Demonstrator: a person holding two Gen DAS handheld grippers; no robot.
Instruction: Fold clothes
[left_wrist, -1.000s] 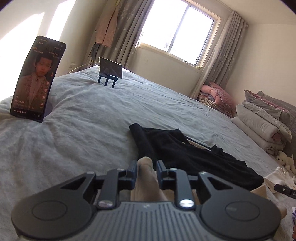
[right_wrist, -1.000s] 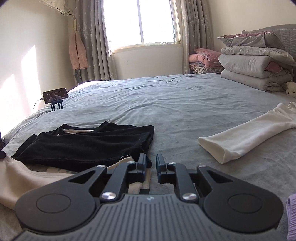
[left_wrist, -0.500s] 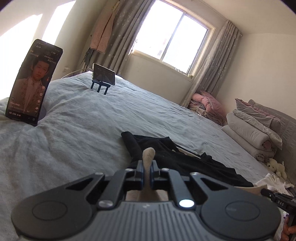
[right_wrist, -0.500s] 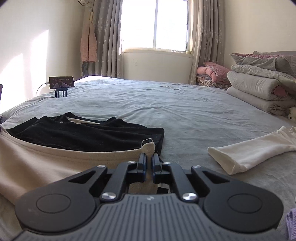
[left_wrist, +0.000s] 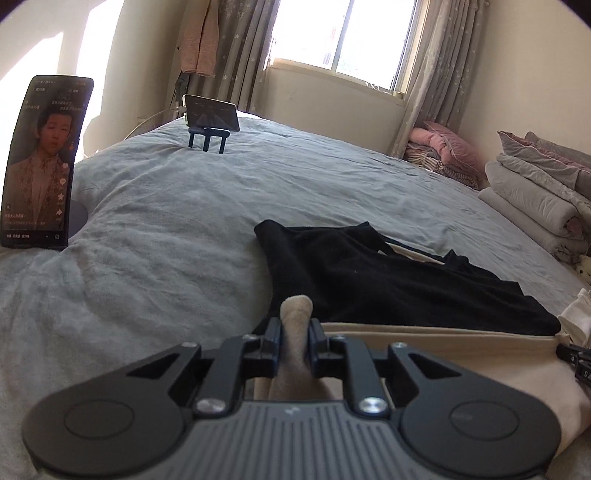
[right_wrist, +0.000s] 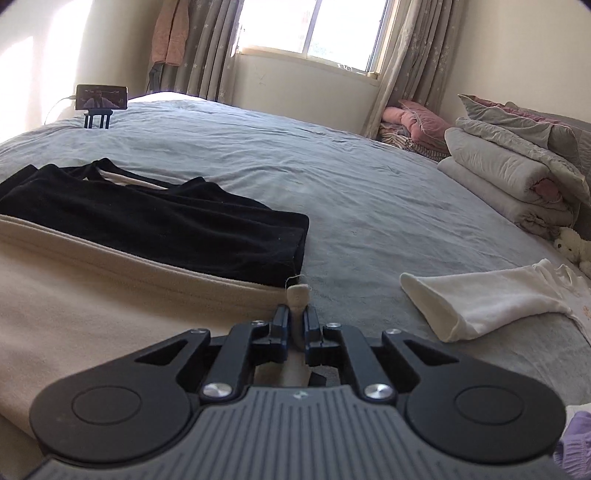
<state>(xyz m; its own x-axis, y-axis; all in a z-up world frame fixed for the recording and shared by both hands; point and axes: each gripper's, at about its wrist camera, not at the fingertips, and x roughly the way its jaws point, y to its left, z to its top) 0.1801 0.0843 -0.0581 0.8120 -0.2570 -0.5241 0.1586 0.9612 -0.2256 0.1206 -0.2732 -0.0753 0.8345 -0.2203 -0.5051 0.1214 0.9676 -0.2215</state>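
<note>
1. We have the left tool (left_wrist: 295, 341) clamped on one corner of the beige garment (left_wrist: 461, 354). A nub of the cloth pokes up past the fingertips, and the jaws are easing open a little around it, though the pads appear to press on the fabric.

2. We have the right tool (right_wrist: 295, 326) clamped on the opposite corner of the same hem. Its jaws stand narrow with a small tuft of beige cloth between them, and they too are easing open slightly.

3. With a corner in each tool, the hem runs as a taut straight line between our hands. We judge that this is why the grips sit at the corners: the edge can be carried over evenly, with no sagging or twisting.

4. The beige garment lies at the near edge of the bed (right_wrist: 332, 177), with its held hem just overlapping the black garment (right_wrist: 159, 221) spread behind it. The fold seems only begun.

5. A white garment (right_wrist: 491, 299) lies apart near the right edge of the bed. It is probably waiting its turn.

6. Two phones stand along the left edge, one close by (left_wrist: 44, 162) and one on a stand (left_wrist: 210, 118) towards the far corner, both clear of the folding area.
</note>
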